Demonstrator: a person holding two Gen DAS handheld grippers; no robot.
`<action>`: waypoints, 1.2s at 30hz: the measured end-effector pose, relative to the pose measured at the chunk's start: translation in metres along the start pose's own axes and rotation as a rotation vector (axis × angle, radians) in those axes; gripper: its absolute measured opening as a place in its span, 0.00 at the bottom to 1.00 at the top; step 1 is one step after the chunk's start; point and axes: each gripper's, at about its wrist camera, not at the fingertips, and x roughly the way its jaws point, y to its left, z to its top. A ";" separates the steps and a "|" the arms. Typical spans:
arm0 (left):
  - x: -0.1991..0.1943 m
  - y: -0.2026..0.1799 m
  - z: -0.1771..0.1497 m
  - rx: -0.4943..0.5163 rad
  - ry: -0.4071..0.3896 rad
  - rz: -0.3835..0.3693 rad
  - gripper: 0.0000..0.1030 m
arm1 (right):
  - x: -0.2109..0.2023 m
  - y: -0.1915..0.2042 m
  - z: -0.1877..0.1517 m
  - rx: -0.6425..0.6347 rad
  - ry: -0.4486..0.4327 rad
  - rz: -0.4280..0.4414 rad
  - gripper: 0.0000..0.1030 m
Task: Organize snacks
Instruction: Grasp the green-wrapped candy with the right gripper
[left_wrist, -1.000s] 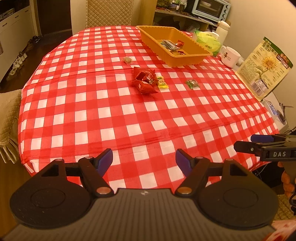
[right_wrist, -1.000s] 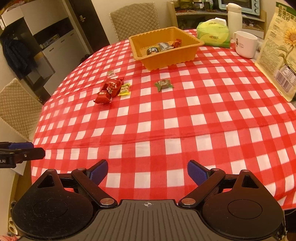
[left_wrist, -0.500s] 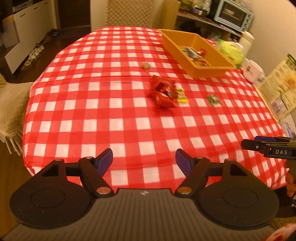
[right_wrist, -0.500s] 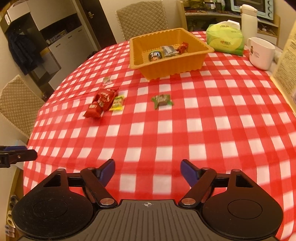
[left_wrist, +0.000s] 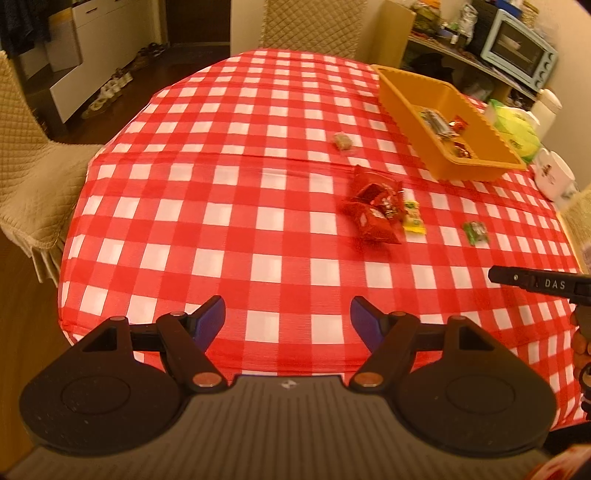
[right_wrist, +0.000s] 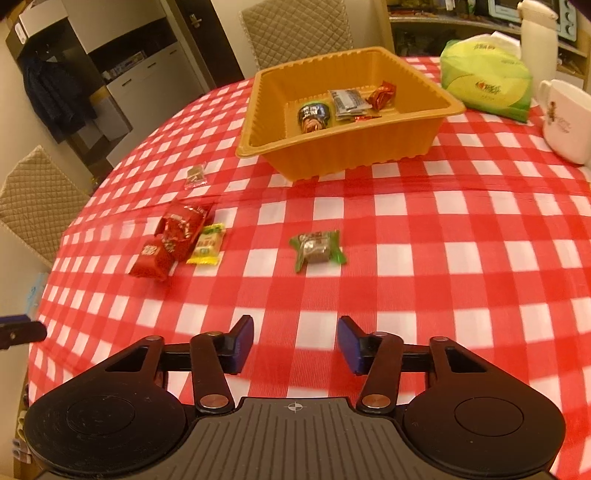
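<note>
An orange tray (right_wrist: 258, 147) (left_wrist: 476, 170) with several wrapped snacks inside stands on the red checked tablecloth. Loose on the cloth lie red packets (right_wrist: 173, 236) (left_wrist: 373, 210), a yellow packet (right_wrist: 208, 245) (left_wrist: 413, 218), a green-wrapped candy (right_wrist: 317, 249) (left_wrist: 476, 232) and a small clear-wrapped sweet (right_wrist: 195, 176) (left_wrist: 342, 141). My right gripper (right_wrist: 295, 343) hovers over the cloth short of the green candy, its jaws closing with nothing between them. My left gripper (left_wrist: 288, 321) is open and empty near the table's front edge, far from the red packets.
A green tissue pack (right_wrist: 487, 85), a white mug (right_wrist: 565, 118) and a white flask (right_wrist: 537, 40) stand right of the tray. Quilted chairs (left_wrist: 33, 173) (right_wrist: 295, 26) ring the table. The right gripper's finger (left_wrist: 535, 284) shows at the left view's right edge.
My right gripper moved forward over the table toward the green candy while its jaws narrowed. The left gripper swung so that the snacks now lie further right in its view.
</note>
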 end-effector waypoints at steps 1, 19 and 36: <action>0.001 0.001 0.000 -0.006 0.003 0.005 0.71 | 0.005 -0.001 0.003 0.002 0.004 0.007 0.47; 0.014 0.007 0.007 -0.058 0.029 0.062 0.71 | 0.050 -0.004 0.055 0.014 -0.028 -0.014 0.43; 0.027 -0.020 0.023 0.012 -0.003 0.023 0.71 | 0.061 0.015 0.049 -0.223 -0.065 -0.143 0.22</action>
